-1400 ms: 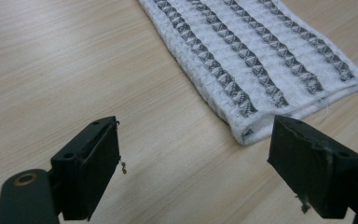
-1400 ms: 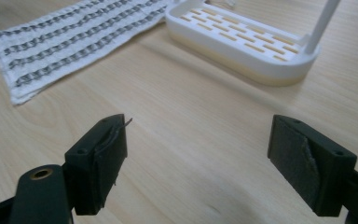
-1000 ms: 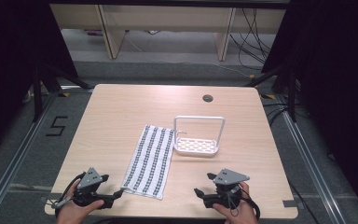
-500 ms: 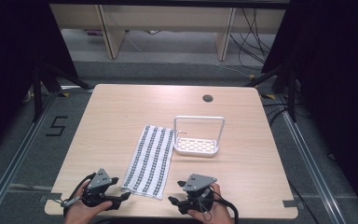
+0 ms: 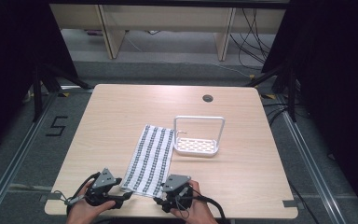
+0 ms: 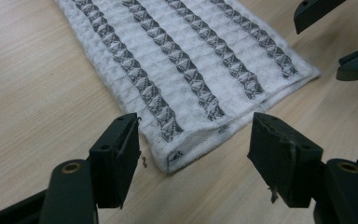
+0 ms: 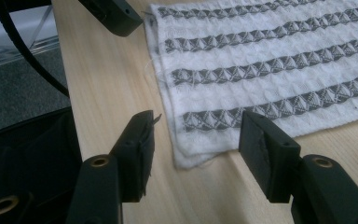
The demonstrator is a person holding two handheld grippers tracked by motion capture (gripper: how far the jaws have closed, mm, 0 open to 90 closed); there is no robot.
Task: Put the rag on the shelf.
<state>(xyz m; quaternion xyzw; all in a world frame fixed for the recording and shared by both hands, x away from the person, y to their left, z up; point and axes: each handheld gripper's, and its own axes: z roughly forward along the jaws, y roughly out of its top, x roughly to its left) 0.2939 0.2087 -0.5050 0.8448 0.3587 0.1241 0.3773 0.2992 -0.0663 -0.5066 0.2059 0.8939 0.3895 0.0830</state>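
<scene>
So both claws are lining up on the near end of the striped waffle-weave dish towel (image 5: 150,160), which is lying flat on the counter (image 5: 121,112), long side running away from the person, just left of the white wire dish rack (image 5: 198,137). Looks to me like the step in hand is getting a pinch on the two near corners, probably to lift or fold the thing. The left claw (image 6: 193,156) is sitting open with the towel's near-left corner right between its jaws, cloth not touched yet; the jaws have just been closing in on it. Same story on the other side: the right claw (image 7: 195,149) is open around the near-right corner, pads still clear of the fabric, jaws also having just been narrowing with the corner between them. From the high view the left claw (image 5: 123,197) and right claw (image 5: 161,198) are both hugging the towel's near edge, one at each corner, hands low at the counter edge. Next move, I'm guessing, calls for dropping the tips right down to the wood so the lower jaw is sliding under the hem, then squeezing both layers at once, since that edge looks doubled over and it would be easy to be grabbing just the top ply.
</scene>
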